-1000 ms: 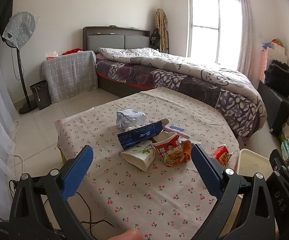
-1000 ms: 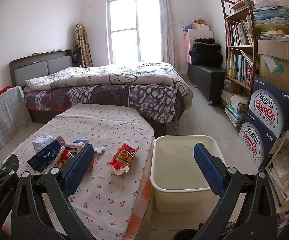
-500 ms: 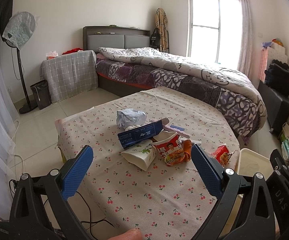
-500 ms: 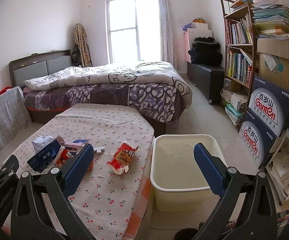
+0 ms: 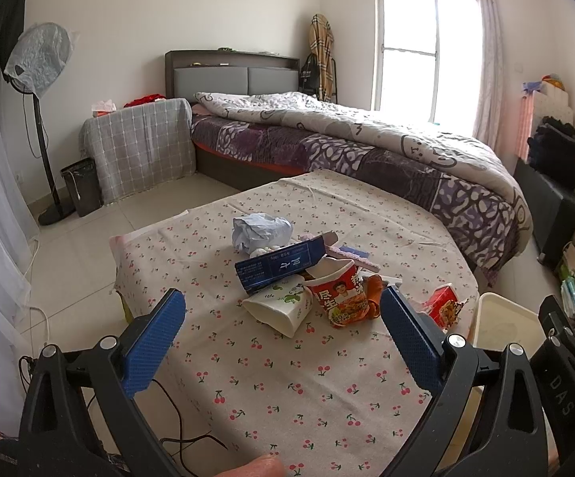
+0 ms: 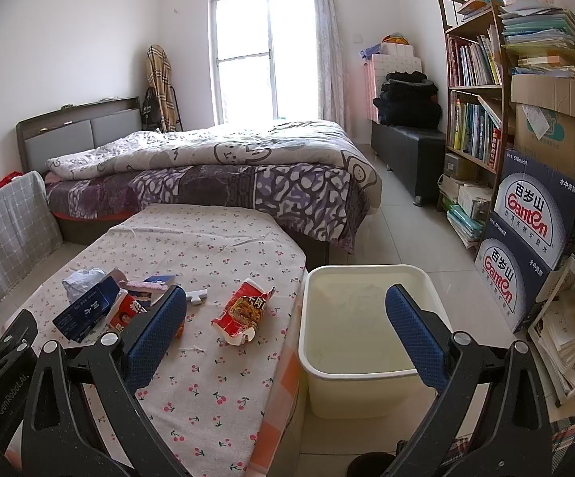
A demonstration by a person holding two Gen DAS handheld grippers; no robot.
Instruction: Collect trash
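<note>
Trash lies heaped on a table with a cherry-print cloth (image 5: 287, 389): a crumpled pale blue bag (image 5: 259, 230), a dark blue carton (image 5: 279, 264), a white paper cup on its side (image 5: 279, 308), a red noodle cup (image 5: 339, 294) and a torn red wrapper (image 5: 442, 306). The same wrapper (image 6: 243, 310) and carton (image 6: 84, 310) show in the right wrist view. A cream plastic bin (image 6: 367, 334) stands on the floor at the table's right edge. My left gripper (image 5: 283, 342) hangs open, short of the heap. My right gripper (image 6: 287, 334) is open too, over the table edge and bin rim.
A bed (image 5: 367, 147) with a patterned quilt lies beyond the table. A bookshelf (image 6: 482, 79) and stacked water boxes (image 6: 526, 238) line the right wall. A standing fan (image 5: 41, 119) and a small black bin (image 5: 80, 187) are at the far left. Cables trail on the floor.
</note>
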